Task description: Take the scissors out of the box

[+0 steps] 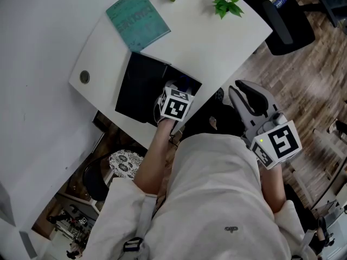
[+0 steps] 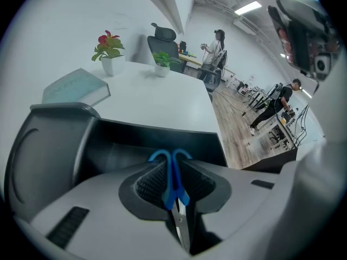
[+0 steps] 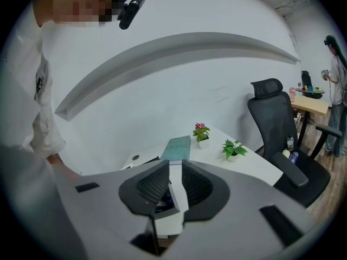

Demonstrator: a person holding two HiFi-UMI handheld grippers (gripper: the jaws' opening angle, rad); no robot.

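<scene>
At the near edge of the white desk [image 1: 217, 42], just beside the teal book [image 1: 136, 19], the black box [image 1: 138, 88] lies open. The left gripper [image 1: 178, 88] reaches steeply down into it. In the left gripper view the jaws stand closed to a narrow gap. The ribbed pads [image 2: 149, 184] press from both sides on the blue handles of the scissors [image 2: 171, 186]. The handle loops project beyond the fingertips toward the box interior, and the steel blades run back between the jaws toward the camera. The scissors are thus gripped but lie within the box walls. Whether they touch the box floor cannot be told.

The step in hand appears to be the lift-out. It is best done as a straight withdrawal along the gripper's own axis, so that the loops clear the dark wall without catching. The grip sits on narrow, smooth plastic. Pressure should therefore be held constant and the wrist kept from rolling, since a twist could let the scissors pivot between the pads. The box looks light and may rise with the tool if a loop snags.

To the right, the right gripper [image 1: 242, 89] hangs off the desk above the person's lap. Its jaws are slightly apart with nothing between them. It is free to steady the box rim if needed.
</scene>
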